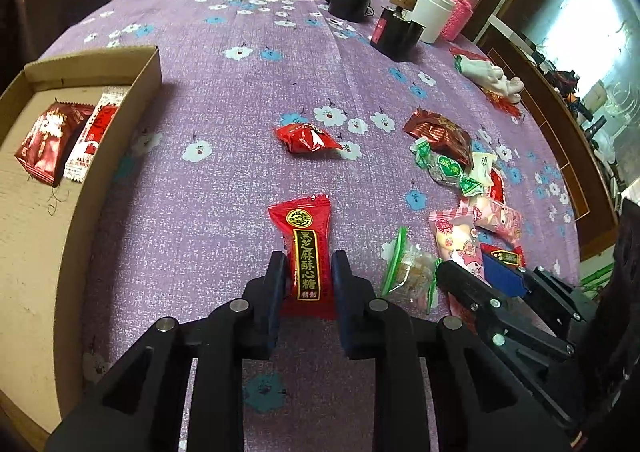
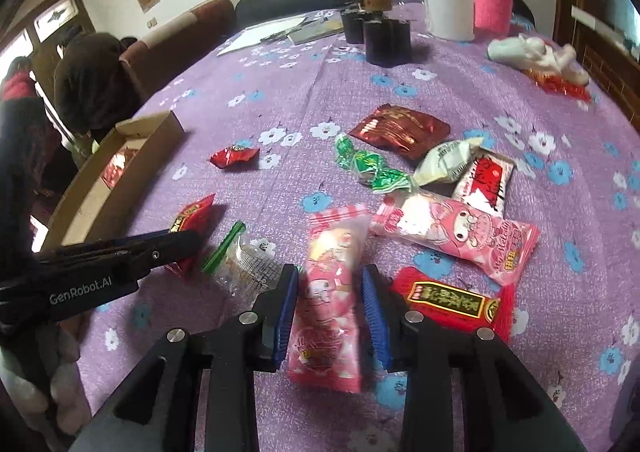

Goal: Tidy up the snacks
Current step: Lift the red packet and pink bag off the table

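left gripper (image 1: pixel 307 272) pinching red sesame candy (image 1: pixel 305 248) at lower centre; right gripper (image 2: pixel 330 304) clamped on pink snack packet (image 2: pixel 328 292), lower centre. both light, crinkly, slippery; best gripped mid-body. cardboard box (image 1: pixel 150 68) upper left.

I log: my left gripper (image 1: pixel 307 264) clamps a red sesame candy (image 1: pixel 306 248); cardboard box (image 1: pixel 148 68) left holds two packets.
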A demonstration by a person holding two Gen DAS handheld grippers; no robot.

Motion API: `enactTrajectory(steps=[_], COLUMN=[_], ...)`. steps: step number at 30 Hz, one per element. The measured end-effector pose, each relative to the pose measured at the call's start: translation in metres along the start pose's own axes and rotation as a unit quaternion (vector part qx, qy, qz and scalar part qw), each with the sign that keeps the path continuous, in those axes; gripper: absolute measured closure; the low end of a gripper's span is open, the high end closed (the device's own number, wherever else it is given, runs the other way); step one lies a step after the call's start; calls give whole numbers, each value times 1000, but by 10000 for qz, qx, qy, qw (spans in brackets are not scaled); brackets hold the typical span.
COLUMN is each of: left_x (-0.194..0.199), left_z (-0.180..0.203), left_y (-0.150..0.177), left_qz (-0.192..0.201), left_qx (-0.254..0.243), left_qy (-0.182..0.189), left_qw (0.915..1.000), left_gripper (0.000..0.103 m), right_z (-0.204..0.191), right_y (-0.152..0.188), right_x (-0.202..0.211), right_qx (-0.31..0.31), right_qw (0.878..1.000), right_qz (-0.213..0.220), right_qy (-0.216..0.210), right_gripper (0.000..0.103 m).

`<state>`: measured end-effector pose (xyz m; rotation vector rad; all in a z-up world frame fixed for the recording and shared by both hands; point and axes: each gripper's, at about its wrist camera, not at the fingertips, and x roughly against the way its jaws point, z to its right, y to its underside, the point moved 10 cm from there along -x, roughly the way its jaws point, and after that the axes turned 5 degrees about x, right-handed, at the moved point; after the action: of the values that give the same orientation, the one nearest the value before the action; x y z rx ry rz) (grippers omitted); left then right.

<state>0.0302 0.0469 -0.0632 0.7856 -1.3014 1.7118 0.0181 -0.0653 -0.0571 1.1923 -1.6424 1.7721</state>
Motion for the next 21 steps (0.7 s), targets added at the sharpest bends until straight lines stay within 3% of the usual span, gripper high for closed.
enactTrajectory(steps=[6, 16, 21], left_x=[1, 38, 59], left_z=[4, -2, -5], left_y=[4, 9, 7], left_qz=[250, 368, 558], left_qx=[-429, -86, -194], left_qy=[-364, 281, 301], left_qw=[9981, 9989, 9978], left_gripper=[82, 87, 86], right_z=[0, 12, 4], right_y=[3, 1, -7], right_x=[1, 41, 57], right_qx=[139, -198, -229], right_qw=[9997, 9991, 9983], right_qz=[3, 381, 535], right_qy=[215, 52, -85], right_gripper=[75, 76, 76])
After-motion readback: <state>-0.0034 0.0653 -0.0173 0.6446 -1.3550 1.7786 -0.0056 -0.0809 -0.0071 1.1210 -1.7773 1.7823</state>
